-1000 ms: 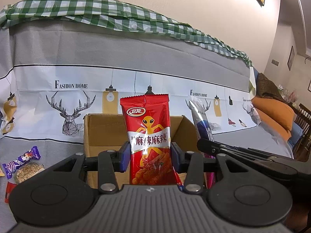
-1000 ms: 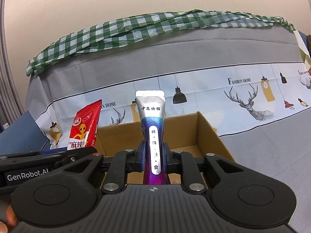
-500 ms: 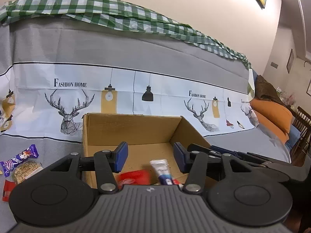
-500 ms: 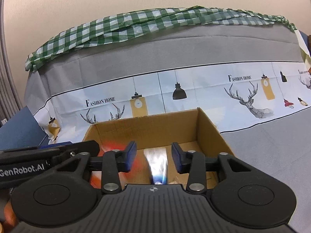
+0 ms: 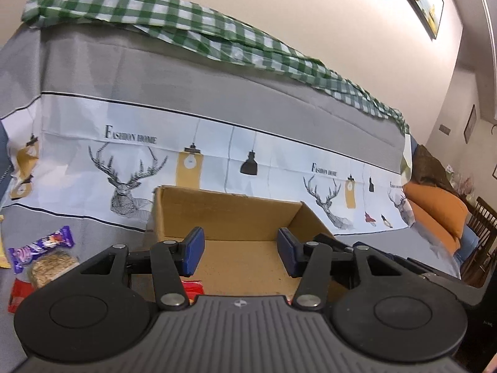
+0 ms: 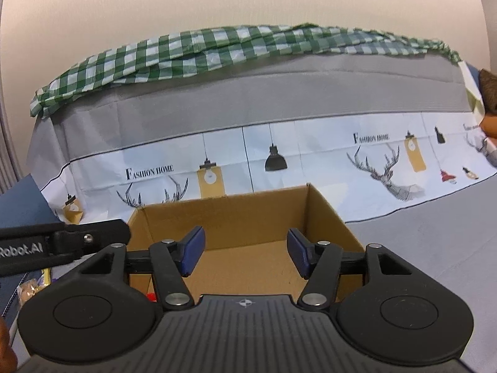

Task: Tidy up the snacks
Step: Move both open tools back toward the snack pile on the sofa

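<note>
Brown cardboard box (image 5: 230, 214); green-and-white checked cloth (image 5: 192, 34); grey cover with white band of black deer (image 5: 130, 183) and yellow lamps; purple snack wrapper (image 5: 40, 247); blue gripper pads (image 6: 192, 250).

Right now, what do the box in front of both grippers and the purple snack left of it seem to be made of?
The box looks like plain brown corrugated cardboard, matte, with raw cut edges and folded corners. The purple snack seems wrapped in glossy printed plastic film: it shines and is crimped at the ends. The round cake beside it appears to sit in clear film, though that is hard to tell.
</note>
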A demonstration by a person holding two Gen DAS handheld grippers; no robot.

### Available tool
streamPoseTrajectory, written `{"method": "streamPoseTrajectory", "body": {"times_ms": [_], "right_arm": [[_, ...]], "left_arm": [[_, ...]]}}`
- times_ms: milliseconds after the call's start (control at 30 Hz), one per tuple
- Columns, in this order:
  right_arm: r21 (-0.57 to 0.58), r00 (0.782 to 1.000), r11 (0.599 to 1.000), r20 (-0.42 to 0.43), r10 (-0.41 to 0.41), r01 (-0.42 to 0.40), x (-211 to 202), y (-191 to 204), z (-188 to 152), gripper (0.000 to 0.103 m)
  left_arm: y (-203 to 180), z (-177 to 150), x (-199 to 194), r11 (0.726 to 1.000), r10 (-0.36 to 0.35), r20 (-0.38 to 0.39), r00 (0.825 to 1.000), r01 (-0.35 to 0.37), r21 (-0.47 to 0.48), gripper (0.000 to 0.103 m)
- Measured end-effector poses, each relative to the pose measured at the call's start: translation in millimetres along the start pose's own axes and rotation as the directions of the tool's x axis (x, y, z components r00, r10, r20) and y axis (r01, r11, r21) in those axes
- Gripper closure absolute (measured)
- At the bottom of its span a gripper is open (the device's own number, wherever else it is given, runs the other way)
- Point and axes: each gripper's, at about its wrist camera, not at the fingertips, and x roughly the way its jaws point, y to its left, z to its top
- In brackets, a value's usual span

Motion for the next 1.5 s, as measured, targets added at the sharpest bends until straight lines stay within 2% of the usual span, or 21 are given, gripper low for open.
{"method": "streamPoseTrajectory", "body": {"times_ms": [100,167,267,333,400,500,567,667,733,833,900,967,1300,1500], "right_arm": [[0.005,1.000,1.000,0.012,-0.016,0.016,-1.6,4.9,-0.7,0.043],[0.030,1.000,1.000,0.002,-0.002,0.002,-0.8,5.9,-0.7,0.043],[0.054,1.000,0.998,-0.017,0.023,-0.022,-1.5,11.9,-2.9,0.044],[0.054,0.998,0.997,-0.033,0.053,-0.051,-1.8,19.3,-5.2,0.048],[0.042,0.995,0.995,-0.040,0.087,-0.085,-4.2,29.5,-6.6,0.057],[0.012,0.990,0.991,-0.039,0.135,-0.134,-10.1,46.4,-9.0,0.059],[-0.010,0.985,0.986,-0.048,0.166,-0.166,-12.7,56.9,-11.5,0.059],[-0.038,0.974,0.974,-0.066,0.219,-0.221,-14.3,71.6,-14.4,0.059],[-0.050,0.964,0.965,-0.076,0.255,-0.259,-13.7,81.1,-15.8,0.061],[-0.058,0.951,0.952,-0.094,0.295,-0.301,-10.2,97.6,-19.1,0.070],[-0.055,0.941,0.943,-0.106,0.322,-0.329,-6.9,109.6,-22.3,0.078],[-0.054,0.931,0.934,-0.120,0.344,-0.352,-3.3,123.3,-26.4,0.079],[-0.130,0.893,0.893,-0.203,0.400,-0.430,13.1,193.9,-65.1,0.079],[-0.146,0.878,0.879,-0.239,0.414,-0.455,26.5,213.9,-82.7,0.078]], "left_arm": [[7.7,-1.5,-11.9,1.000,0.010,0.005,1.000,-0.010,0.008,0.047],[16.8,-1.4,-21.1,1.000,-0.010,-0.019,1.000,0.010,-0.004,0.048],[34.0,-0.9,-33.0,0.999,-0.039,-0.077,0.996,0.037,-0.022,0.055],[49.3,-2.5,-39.1,0.998,-0.038,-0.114,0.993,0.033,-0.051,0.065],[63.4,-3.5,-44.3,0.999,-0.016,-0.142,0.990,0.009,-0.050,0.074],[88.4,-10.8,-55.4,0.999,0.045,-0.132,0.990,-0.047,-0.006,0.077],[110.8,-21.6,-58.1,0.996,0.087,-0.138,0.987,-0.091,-0.022,0.077],[144.1,-24.0,-57.8,0.971,0.211,-0.171,0.962,-0.226,-0.076,0.077],[162.5,-22.2,-59.3,0.953,0.255,-0.176,0.951,-0.278,-0.122,0.077],[184.0,-22.0,-58.8,0.923,0.313,-0.201,0.928,-0.347,-0.165,0.077],[193.9,-19.5,-58.4,0.906,0.334,-0.207,0.920,-0.374,-0.200,0.077],[202.3,-17.6,-57.8,0.889,0.356,-0.211,0.910,-0.400,-0.224,0.077],[222.3,-17.5,-49.9,0.820,0.458,-0.253,0.852,-0.515,-0.248,0.075],[234.0,-17.7,-47.3,0.793,0.475,-0.274,0.836,-0.542,-0.279,0.070]]}}
